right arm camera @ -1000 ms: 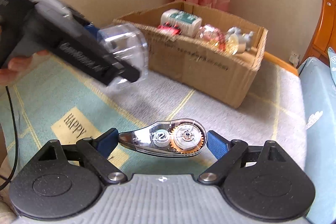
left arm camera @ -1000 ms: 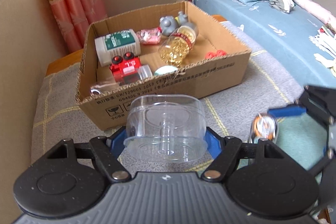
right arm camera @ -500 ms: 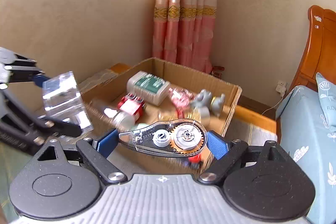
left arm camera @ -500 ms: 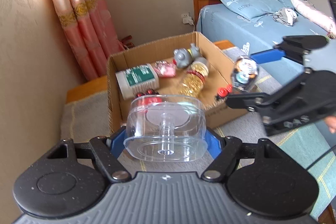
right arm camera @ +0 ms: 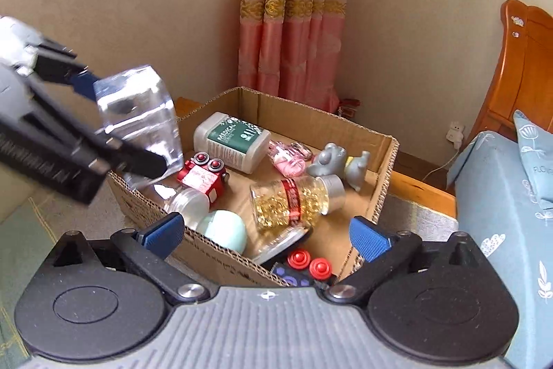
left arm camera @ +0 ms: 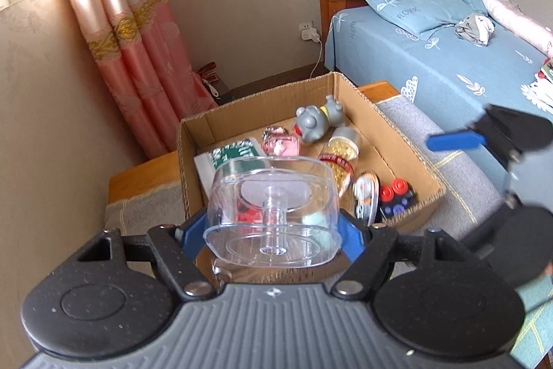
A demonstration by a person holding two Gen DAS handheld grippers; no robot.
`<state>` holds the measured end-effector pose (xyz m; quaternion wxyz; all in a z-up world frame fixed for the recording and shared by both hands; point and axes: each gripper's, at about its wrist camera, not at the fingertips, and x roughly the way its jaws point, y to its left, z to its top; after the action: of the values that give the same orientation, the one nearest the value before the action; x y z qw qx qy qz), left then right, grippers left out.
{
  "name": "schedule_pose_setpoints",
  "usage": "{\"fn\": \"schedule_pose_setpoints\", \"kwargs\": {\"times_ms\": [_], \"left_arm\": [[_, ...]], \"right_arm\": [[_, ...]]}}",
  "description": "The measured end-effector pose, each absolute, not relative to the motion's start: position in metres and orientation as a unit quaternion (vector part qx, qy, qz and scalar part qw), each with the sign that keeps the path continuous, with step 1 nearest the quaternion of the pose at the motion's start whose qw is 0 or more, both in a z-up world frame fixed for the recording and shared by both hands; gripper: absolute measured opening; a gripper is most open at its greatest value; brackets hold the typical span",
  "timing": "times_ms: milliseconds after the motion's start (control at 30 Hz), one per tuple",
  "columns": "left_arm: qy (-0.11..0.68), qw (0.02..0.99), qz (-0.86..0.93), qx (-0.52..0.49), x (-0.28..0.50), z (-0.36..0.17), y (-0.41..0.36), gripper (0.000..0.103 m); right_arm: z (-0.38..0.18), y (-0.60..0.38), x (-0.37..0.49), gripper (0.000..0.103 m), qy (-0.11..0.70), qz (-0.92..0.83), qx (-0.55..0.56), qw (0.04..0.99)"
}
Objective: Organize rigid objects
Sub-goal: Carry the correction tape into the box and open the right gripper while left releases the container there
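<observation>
At frame centre, the left gripper (left arm camera: 273, 227) clamps a clear round plastic container (left arm camera: 271, 217) above the corrugated brown cardboard box (left arm camera: 397, 140); the right gripper (right arm camera: 266, 230) gapes, released.

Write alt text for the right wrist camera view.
The right gripper, open and empty, hovers over a cardboard box holding a capsule bottle, medical bottle, red toy and grey figurine. At left, the left gripper holds a clear plastic container.
</observation>
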<state>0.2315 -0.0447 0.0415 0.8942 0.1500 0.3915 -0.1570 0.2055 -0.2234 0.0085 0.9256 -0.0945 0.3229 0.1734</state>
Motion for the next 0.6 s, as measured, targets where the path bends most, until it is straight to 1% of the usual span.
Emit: {"fn": "schedule_pose_setpoints", "kwargs": {"times_ms": [300, 600], "left_arm": [[0.426, 0.874, -0.15, 0.177, 0.289, 0.035, -0.074, 0.076], [0.475, 0.845, -0.148, 0.198, 0.339, 0.011, -0.1, 0.076]], "right_arm": [[0.019, -0.229, 0.18, 0.103, 0.321, 0.171, -0.1, 0.926], [0.02, -0.239, 0.17, 0.103, 0.322, 0.15, -0.098, 0.929]]}}
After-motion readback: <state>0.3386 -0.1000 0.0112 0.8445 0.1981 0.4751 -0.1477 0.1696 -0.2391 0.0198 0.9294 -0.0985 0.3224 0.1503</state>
